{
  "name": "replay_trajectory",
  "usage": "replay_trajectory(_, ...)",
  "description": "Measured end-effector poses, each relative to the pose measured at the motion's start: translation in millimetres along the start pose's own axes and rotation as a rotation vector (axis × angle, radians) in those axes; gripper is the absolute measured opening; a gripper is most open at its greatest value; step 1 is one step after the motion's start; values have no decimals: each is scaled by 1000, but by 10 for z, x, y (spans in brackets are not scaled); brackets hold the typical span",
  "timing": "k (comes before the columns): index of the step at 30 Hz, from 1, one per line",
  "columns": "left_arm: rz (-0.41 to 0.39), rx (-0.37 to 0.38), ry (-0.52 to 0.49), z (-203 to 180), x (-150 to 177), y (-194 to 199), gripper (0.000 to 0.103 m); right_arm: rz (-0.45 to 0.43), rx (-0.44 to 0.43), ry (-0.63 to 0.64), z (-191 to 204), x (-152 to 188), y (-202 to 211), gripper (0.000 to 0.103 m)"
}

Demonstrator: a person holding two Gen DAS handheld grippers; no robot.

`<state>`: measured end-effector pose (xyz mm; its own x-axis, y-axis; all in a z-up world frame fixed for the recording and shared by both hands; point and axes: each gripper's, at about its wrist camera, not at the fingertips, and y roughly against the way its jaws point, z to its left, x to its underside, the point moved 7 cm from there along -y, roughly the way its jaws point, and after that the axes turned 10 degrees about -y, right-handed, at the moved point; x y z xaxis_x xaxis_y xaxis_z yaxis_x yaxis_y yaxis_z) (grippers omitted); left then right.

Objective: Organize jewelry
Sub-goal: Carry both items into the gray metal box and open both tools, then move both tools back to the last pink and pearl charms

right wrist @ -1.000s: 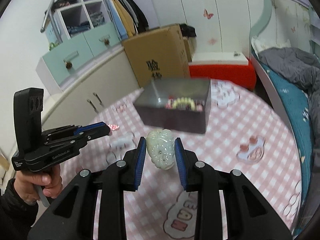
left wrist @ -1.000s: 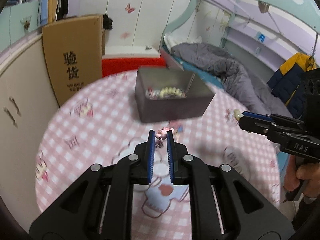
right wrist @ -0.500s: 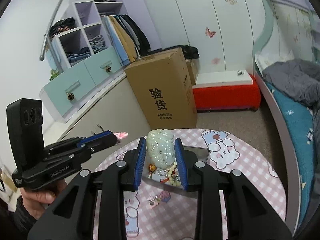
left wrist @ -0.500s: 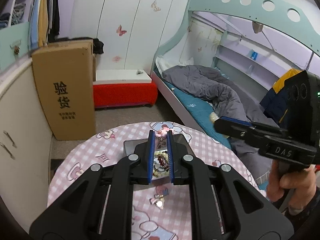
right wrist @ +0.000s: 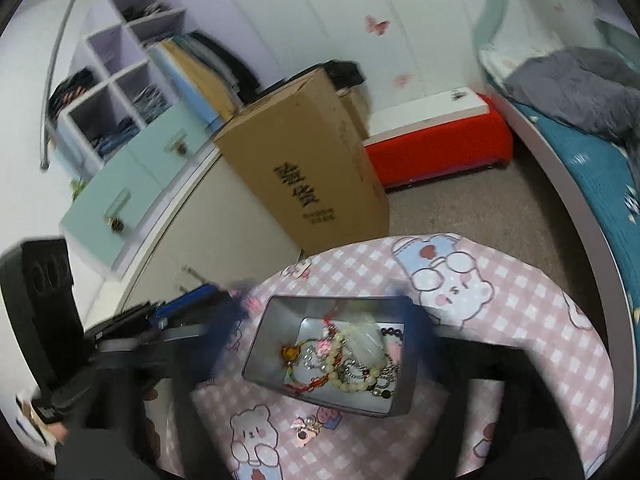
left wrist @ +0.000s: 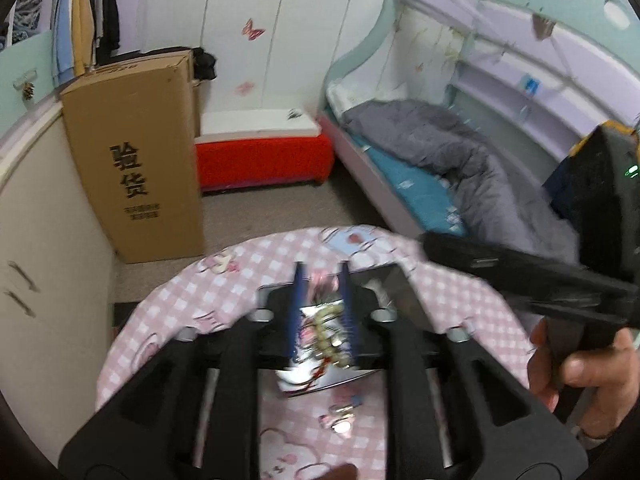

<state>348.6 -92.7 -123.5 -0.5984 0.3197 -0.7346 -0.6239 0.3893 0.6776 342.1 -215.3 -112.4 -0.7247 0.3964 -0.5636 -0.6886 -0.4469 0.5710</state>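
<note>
At lower centre of the right wrist view, the right hand-held gripper [right wrist: 320, 312] had spread wide; the pale jade pendant [right wrist: 366, 336] it gripped half a second earlier lay inside the grey box [right wrist: 260, 344] on the table [right wrist: 520, 320]. The left hand-held gripper [left wrist: 322, 280] remained narrow, pinching a pink charm [left wrist: 322, 282] above that box.

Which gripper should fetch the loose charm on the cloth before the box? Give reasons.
Right, probably. The right gripper is wide open and empty over the box, with the loose charm just below it. The left gripper seems to have a pink piece between its tips.
</note>
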Motion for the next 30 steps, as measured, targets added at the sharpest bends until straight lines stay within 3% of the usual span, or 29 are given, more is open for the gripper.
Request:
replay_trajectory(1,-1,-19,-1,34,4,20,82,-16,-3,-6,-8,-13,34,96)
replay_trajectory(2,-49,-62,-2,68,-8,122,96,-24,-2,-17,-28,-19,74,96)
replay_trajectory(8,-133,-153,11,174,6,468,97,-91,44,-49,-128,-94,288,96)
replay_trajectory(14,-193,-169,49,222,88,768,97,-129,43,-12,-39,-101,484,96)
replay_trajectory(22,-222,-185,70,214,235,951,97,-158,81,49,66,-70,638,96)
replay_trajectory(30,-202,-235,53,142,427,1008,97,-189,160,129,73,154,784,96)
